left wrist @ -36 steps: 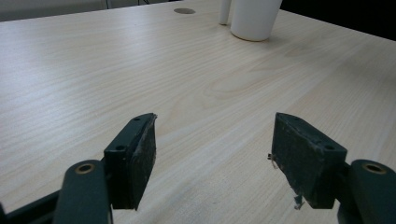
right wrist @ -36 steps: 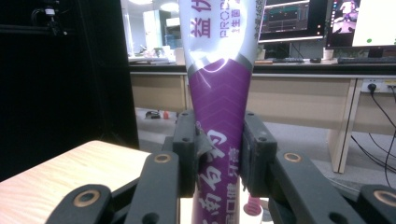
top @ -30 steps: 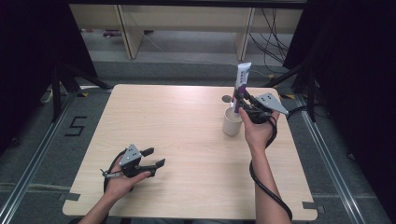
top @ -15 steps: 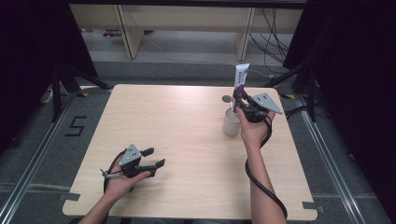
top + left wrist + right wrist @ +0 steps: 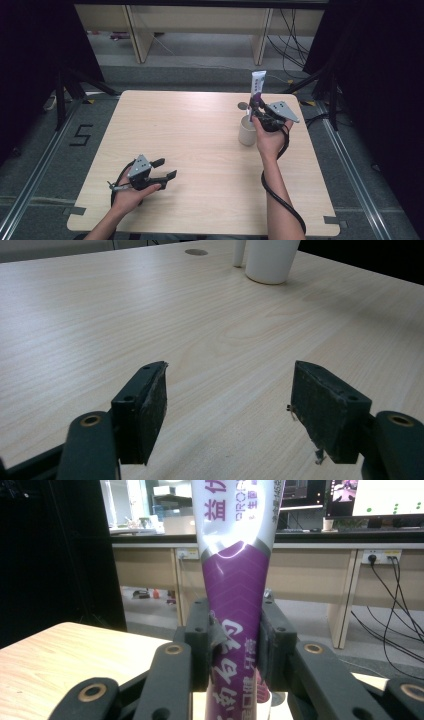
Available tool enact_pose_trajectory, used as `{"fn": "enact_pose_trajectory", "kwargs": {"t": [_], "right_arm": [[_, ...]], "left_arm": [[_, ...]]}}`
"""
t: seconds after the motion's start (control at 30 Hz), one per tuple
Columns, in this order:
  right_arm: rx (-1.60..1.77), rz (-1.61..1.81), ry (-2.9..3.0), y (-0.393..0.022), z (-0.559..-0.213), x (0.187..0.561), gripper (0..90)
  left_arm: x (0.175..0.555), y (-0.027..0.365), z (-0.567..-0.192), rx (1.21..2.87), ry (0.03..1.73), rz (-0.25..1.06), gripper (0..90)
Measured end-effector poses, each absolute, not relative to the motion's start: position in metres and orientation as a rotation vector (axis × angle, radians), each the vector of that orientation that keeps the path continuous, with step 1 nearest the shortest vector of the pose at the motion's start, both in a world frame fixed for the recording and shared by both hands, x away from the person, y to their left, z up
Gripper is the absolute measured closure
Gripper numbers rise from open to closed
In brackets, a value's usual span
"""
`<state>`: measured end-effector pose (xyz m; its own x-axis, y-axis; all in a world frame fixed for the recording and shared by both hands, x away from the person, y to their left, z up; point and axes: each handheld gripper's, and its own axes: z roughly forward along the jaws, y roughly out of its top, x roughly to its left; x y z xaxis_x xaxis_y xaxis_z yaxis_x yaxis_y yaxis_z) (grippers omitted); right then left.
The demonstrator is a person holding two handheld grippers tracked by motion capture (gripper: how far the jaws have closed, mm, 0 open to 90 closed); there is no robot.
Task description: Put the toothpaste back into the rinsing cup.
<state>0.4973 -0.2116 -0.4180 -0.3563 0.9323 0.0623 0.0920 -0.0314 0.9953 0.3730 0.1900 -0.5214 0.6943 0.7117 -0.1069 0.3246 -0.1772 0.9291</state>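
A white and purple toothpaste tube point(image 5: 258, 86) stands upright above a white cup point(image 5: 246, 131) at the table's far right. My right gripper point(image 5: 258, 106) is shut on the tube's lower part; in the right gripper view both pads press the purple tube point(image 5: 235, 605). The tube's lower end hangs at the cup's mouth. My left gripper point(image 5: 165, 169) rests near the table's front left, open with nothing between its fingers. In the left gripper view its jaws stand wide apart over bare wood, and the cup point(image 5: 270, 260) is far off.
A small round grey disc point(image 5: 243, 105) lies on the table point(image 5: 190, 150) behind the cup. A black cable point(image 5: 278, 197) trails from the right gripper along the forearm. Dark curtains flank the table; cabinets and cables stand beyond its far edge.
The right hand with the tube has shifted slightly; the left hand has stayed where it was.
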Motion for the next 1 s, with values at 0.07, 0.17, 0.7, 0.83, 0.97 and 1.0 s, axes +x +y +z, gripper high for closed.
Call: {"fn": "enact_pose_trajectory", "kwargs": {"t": [0.07, 0.17, 0.7, 0.83, 0.97, 1.0], "right_arm": [[1.109, 1.471, 1.525, -0.211, -0.420, 0.498, 71.4], [1.119, 1.475, 1.526, -0.210, -0.421, 0.499, 71.4], [1.131, 1.450, 1.543, -0.210, -0.430, 0.503, 71.3], [1.130, 1.442, 1.545, -0.210, -0.433, 0.503, 71.3], [1.143, 1.419, 1.557, -0.211, -0.436, 0.503, 71.3], [1.141, 1.418, 1.558, -0.211, -0.437, 0.504, 71.3]], "left_arm": [[0.373, 0.190, -0.521, 1.775, 0.825, 0.426, 30.8], [0.373, 0.190, -0.521, 1.774, 0.825, 0.426, 30.8], [0.374, 0.190, -0.522, 1.770, 0.819, 0.420, 30.8], [0.374, 0.190, -0.522, 1.770, 0.819, 0.419, 30.8], [0.374, 0.190, -0.522, 1.770, 0.820, 0.419, 30.8], [0.374, 0.190, -0.522, 1.770, 0.821, 0.419, 30.8]]}}
